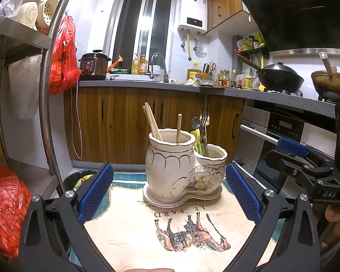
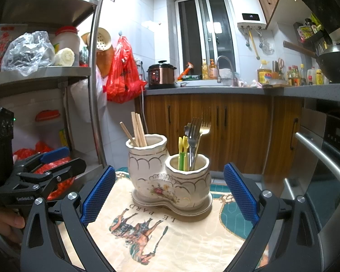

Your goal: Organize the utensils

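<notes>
Since chopsticks [image 2: 137, 129] and forks [image 2: 196, 136] stood sorted in the ceramic holder [image 2: 167, 176], both claws, left [image 1: 170, 192] and right [image 2: 170, 192], hung released, empty.

Glossy ceramic holder [image 2: 167, 176] (gilt trim), wooden chopsticks [image 2: 138, 129], shiny metal forks [image 2: 196, 131], printed cloth [image 2: 170, 233]

Both grippers [image 1: 168, 195] [image 2: 168, 195] agape, empty.
</notes>
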`<state>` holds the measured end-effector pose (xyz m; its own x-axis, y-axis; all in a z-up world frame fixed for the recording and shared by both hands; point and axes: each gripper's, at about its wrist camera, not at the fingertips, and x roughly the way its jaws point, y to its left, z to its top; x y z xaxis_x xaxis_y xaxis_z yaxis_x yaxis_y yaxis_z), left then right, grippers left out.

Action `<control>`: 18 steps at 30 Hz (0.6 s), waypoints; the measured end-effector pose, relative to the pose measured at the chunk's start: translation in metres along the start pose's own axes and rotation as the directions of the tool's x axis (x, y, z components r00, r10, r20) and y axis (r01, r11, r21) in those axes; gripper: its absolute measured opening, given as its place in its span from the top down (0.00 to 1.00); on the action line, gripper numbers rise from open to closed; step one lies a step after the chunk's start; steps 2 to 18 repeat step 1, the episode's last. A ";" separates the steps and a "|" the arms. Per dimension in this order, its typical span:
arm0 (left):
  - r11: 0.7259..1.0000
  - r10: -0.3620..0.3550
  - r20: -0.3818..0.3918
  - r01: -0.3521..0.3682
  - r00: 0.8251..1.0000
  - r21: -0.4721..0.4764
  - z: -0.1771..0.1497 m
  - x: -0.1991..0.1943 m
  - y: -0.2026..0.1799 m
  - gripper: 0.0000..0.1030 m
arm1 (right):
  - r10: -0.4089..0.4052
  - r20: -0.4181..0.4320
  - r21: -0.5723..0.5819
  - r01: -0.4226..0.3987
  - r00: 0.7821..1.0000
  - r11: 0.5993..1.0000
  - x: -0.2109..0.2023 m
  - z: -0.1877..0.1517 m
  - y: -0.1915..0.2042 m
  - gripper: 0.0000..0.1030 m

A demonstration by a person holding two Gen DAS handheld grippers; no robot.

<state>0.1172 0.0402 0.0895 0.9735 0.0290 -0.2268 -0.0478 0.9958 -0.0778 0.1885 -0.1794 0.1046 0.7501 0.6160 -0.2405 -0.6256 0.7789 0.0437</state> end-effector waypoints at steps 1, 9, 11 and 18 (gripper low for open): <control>1.000 0.001 0.000 -0.001 1.000 -0.001 0.000 0.000 0.000 0.05 | 0.001 0.000 -0.002 -0.001 1.000 1.000 0.000 -0.001 -0.001 0.07; 1.000 0.001 0.000 -0.001 1.000 -0.001 0.000 0.000 0.000 0.05 | 0.001 0.000 -0.002 -0.001 1.000 1.000 0.000 -0.001 -0.001 0.07; 1.000 0.001 0.000 -0.001 1.000 -0.001 0.000 0.000 0.000 0.05 | 0.001 0.000 -0.002 -0.001 1.000 1.000 0.000 -0.001 -0.001 0.07; 1.000 0.001 0.000 -0.001 1.000 -0.001 0.000 0.000 0.000 0.05 | 0.001 0.000 -0.002 -0.001 1.000 1.000 0.000 -0.001 -0.001 0.07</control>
